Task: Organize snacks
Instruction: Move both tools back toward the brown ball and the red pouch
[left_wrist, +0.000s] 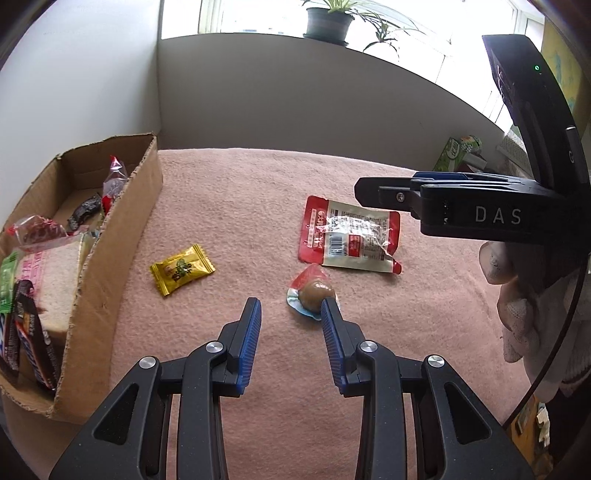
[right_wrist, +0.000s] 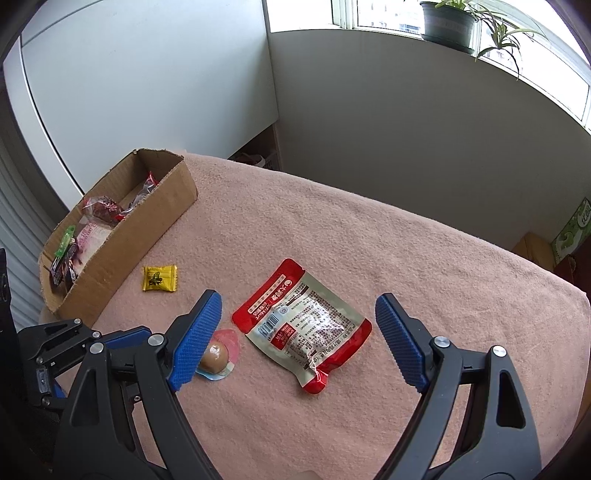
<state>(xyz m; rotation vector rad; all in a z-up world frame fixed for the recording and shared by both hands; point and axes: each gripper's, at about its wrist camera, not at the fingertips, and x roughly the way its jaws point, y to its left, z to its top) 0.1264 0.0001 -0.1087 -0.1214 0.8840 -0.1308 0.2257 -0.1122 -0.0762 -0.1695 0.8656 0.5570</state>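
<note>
A cardboard box (left_wrist: 110, 258) at the left holds several snacks; it also shows in the right wrist view (right_wrist: 147, 229). On the pink cloth lie a yellow candy packet (left_wrist: 181, 269) (right_wrist: 160, 278), a red and white pouch (left_wrist: 351, 234) (right_wrist: 303, 325) and a small packed brown egg (left_wrist: 314, 293) (right_wrist: 216, 356). My left gripper (left_wrist: 291, 308) is open and empty, low over the cloth, its right fingertip at the egg. My right gripper (right_wrist: 299, 310) is open and empty, hovering over the pouch; it also shows in the left wrist view (left_wrist: 373, 192).
The pink cloth (left_wrist: 258, 192) covers the table up to a grey wall. A potted plant (left_wrist: 328, 20) stands on the window sill. Green boxes (left_wrist: 458, 151) sit at the far right beyond the table. The table's left edge lies just past the box.
</note>
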